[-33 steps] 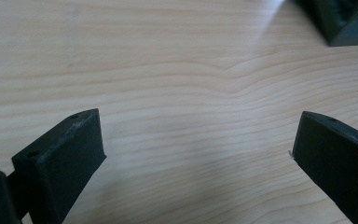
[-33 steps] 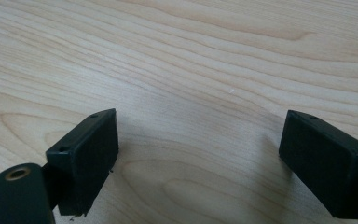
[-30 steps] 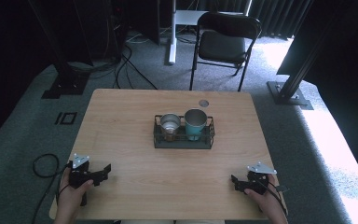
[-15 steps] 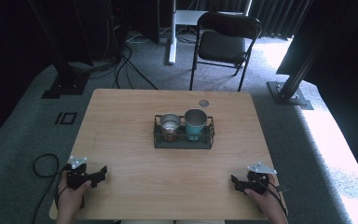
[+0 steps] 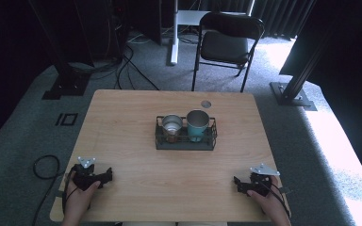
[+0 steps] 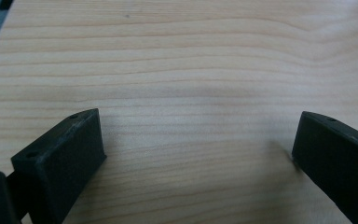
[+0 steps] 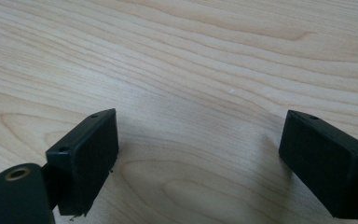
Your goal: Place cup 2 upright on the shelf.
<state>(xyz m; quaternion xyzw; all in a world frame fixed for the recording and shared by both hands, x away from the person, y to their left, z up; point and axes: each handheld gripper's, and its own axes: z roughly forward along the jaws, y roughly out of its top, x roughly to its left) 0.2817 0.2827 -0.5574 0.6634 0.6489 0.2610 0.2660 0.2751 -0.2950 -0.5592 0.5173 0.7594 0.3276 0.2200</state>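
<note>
Both black grippers (image 5: 107, 176) (image 5: 236, 181) carry grey three-cornered plates, blocky screw-holed jaws

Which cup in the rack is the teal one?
The teal cup sits in the right half of the wire rack. It is the taller of the two; the steel cup beside it on the left is bare metal.
</note>
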